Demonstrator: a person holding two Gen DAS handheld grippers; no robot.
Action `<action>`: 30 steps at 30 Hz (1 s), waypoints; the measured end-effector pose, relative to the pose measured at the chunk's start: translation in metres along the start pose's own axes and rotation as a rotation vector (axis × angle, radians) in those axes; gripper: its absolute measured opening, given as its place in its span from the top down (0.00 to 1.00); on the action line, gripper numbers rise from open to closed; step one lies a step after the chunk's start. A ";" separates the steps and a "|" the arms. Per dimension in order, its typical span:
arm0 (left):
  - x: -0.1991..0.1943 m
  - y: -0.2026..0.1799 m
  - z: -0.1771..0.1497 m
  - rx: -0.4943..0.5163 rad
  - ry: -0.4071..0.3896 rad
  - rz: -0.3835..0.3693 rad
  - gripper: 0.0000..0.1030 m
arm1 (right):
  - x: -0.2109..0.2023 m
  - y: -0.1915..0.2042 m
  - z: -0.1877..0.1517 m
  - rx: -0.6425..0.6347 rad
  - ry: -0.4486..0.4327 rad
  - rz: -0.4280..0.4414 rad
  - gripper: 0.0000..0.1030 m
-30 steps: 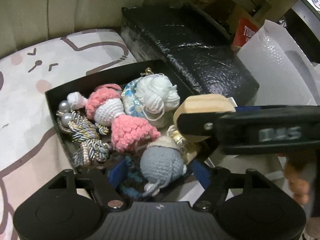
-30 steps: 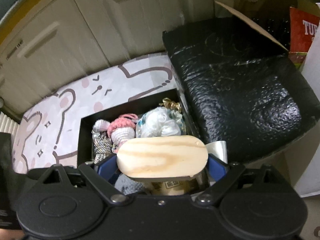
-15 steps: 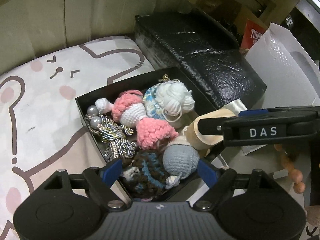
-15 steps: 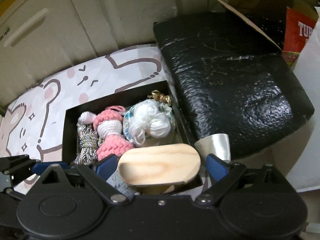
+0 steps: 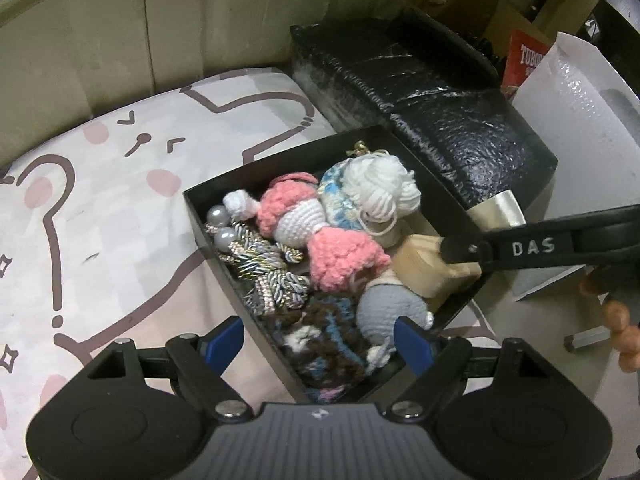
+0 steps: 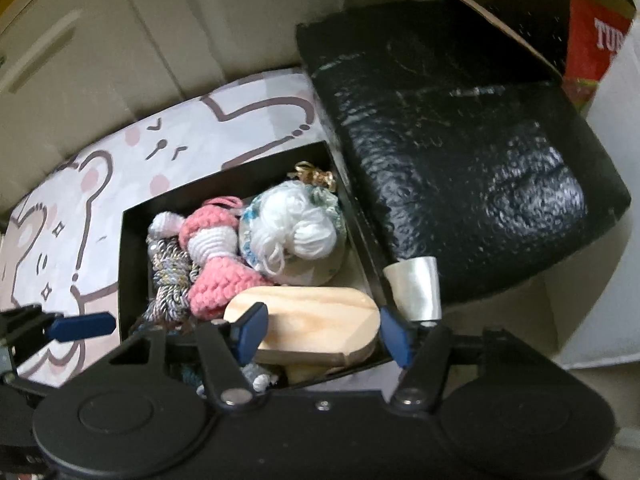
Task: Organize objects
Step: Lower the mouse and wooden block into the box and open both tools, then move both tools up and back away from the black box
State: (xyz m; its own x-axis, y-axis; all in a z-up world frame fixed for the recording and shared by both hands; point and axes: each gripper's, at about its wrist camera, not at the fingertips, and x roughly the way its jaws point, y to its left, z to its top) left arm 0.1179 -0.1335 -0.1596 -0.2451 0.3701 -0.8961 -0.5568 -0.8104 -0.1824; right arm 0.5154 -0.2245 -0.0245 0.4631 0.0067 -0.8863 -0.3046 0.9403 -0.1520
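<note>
Since the box (image 5: 208, 216) is nearly full, the wood block (image 6: 316, 320) sits in its last free corner. Right claw (image 6: 320, 330) is closing around the block, pads not yet pressing. Left claw (image 5: 320, 340) hangs open, empty, straddling the box's near end.

Dim, warm light — fisheye-bent, dark edges
</note>
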 end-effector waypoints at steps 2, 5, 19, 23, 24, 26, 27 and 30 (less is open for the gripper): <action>0.000 0.001 0.001 -0.004 -0.006 -0.003 0.20 | 0.000 -0.001 0.001 0.015 0.001 -0.026 0.54; 0.003 -0.001 0.001 0.000 -0.005 0.003 0.20 | -0.010 0.001 0.004 0.016 -0.035 0.013 0.54; 0.007 -0.005 0.003 0.002 -0.001 0.014 0.19 | -0.005 0.024 0.001 -0.122 -0.013 0.022 0.54; 0.012 -0.012 0.001 0.035 0.007 0.046 0.17 | -0.004 0.022 0.005 -0.077 -0.037 0.015 0.55; 0.013 -0.013 0.001 0.046 0.011 0.053 0.17 | -0.003 0.021 0.006 -0.067 -0.043 0.011 0.55; 0.015 -0.015 0.000 0.056 0.017 0.061 0.17 | -0.002 0.021 0.009 -0.055 -0.055 0.002 0.55; 0.015 -0.014 0.000 0.055 0.019 0.060 0.17 | 0.000 0.022 0.009 -0.054 -0.056 -0.002 0.55; 0.014 -0.011 0.000 0.048 0.018 0.048 0.17 | 0.011 0.023 0.010 -0.052 -0.039 -0.011 0.55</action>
State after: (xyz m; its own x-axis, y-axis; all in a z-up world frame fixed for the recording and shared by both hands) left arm 0.1209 -0.1191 -0.1702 -0.2589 0.3227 -0.9104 -0.5824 -0.8041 -0.1194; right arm 0.5223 -0.1994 -0.0336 0.4987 0.0106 -0.8667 -0.3416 0.9214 -0.1853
